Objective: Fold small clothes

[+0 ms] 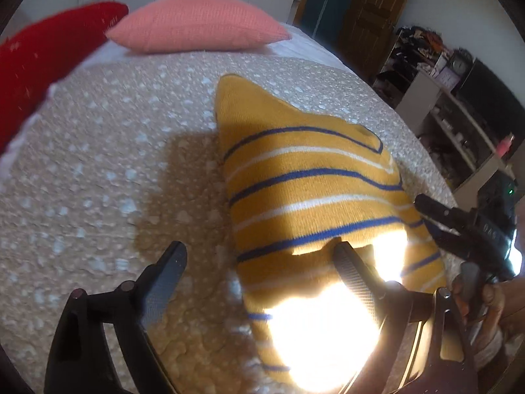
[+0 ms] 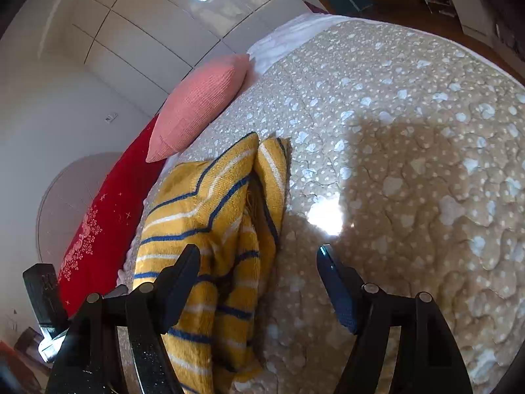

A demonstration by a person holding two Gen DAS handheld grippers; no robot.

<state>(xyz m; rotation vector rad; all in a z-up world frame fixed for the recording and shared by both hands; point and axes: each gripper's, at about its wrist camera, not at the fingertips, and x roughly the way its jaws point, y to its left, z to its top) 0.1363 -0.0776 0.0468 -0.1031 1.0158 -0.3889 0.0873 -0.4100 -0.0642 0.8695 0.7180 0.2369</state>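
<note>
Lengthwise, striped sweater [image 1: 311, 190] points pillowward (folded).

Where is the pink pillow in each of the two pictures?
Left wrist view: the pink pillow is at the top, left of centre, at the far end of the bed.
Right wrist view: the pink pillow is left of centre, tilted.
Shared landmark: the red pillow right beside it.

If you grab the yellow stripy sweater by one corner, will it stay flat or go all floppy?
Probably floppy: the sweater is soft knit, already creased and folded over itself on the bed. It likely won't slide much either, since the fuzzy knit lies on a bumpy quilt. It looks light, though that's a guess.
</note>
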